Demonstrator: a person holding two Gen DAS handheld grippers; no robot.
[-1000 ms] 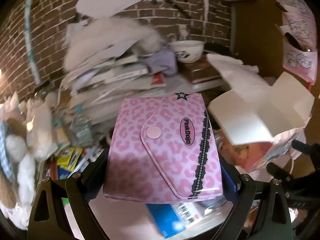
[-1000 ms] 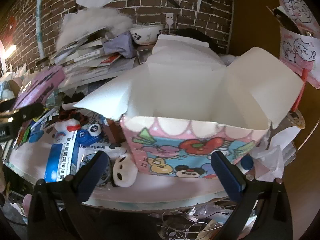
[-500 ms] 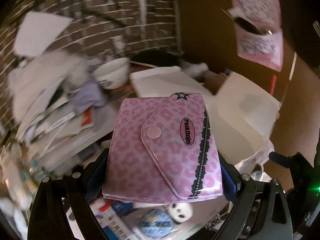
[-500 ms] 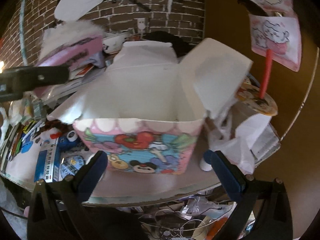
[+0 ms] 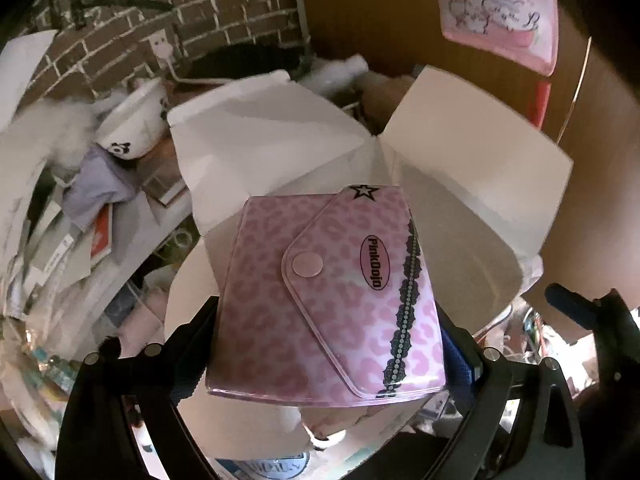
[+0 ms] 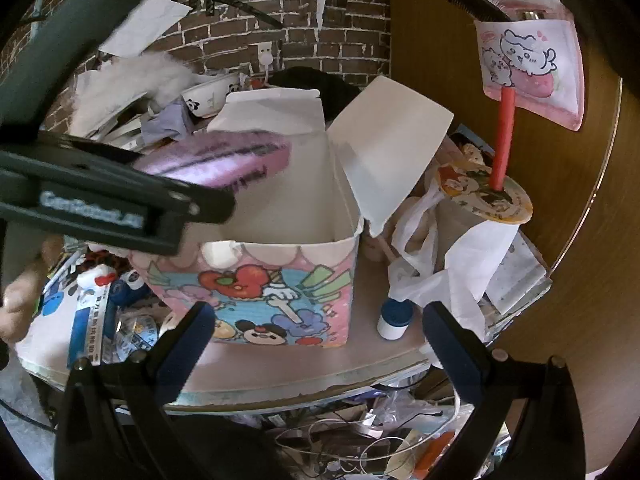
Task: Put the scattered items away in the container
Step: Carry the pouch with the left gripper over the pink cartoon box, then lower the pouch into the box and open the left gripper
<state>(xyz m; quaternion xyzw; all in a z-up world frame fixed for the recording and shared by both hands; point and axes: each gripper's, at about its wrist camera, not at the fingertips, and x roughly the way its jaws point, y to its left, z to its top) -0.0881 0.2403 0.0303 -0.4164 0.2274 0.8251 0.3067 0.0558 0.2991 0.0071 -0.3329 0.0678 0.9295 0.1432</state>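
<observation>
- The left gripper (image 5: 328, 344) clamps a flat pink leopard-print vinyl pouch with a snap flap and black lace trim (image 5: 332, 296), its two black fingers pressed against the pouch's left and right edges
- The pouch lies level between the fingers, held in the air over the open top of a white-lined cardboard box printed with cartoon characters (image 6: 280, 292); from the right wrist view the pouch (image 6: 216, 160) hangs above the box's left rim, its far end over the opening
- The right gripper (image 6: 316, 344) is spread wide and holds nothing, its blue-padded fingers low in front of the box's printed face, apart from it
- The box stands with all flaps up on a pale pink round tabletop (image 6: 280, 368)
- Just right of the box sit a small white bottle with a blue cap (image 6: 394, 320), crumpled white plastic bags (image 6: 440, 272) and a lidded cup with a red straw (image 6: 486, 196)
- Behind, a brown brick wall (image 6: 248, 28) backs a heap of papers and a white panda-print bowl (image 6: 208, 96)
</observation>
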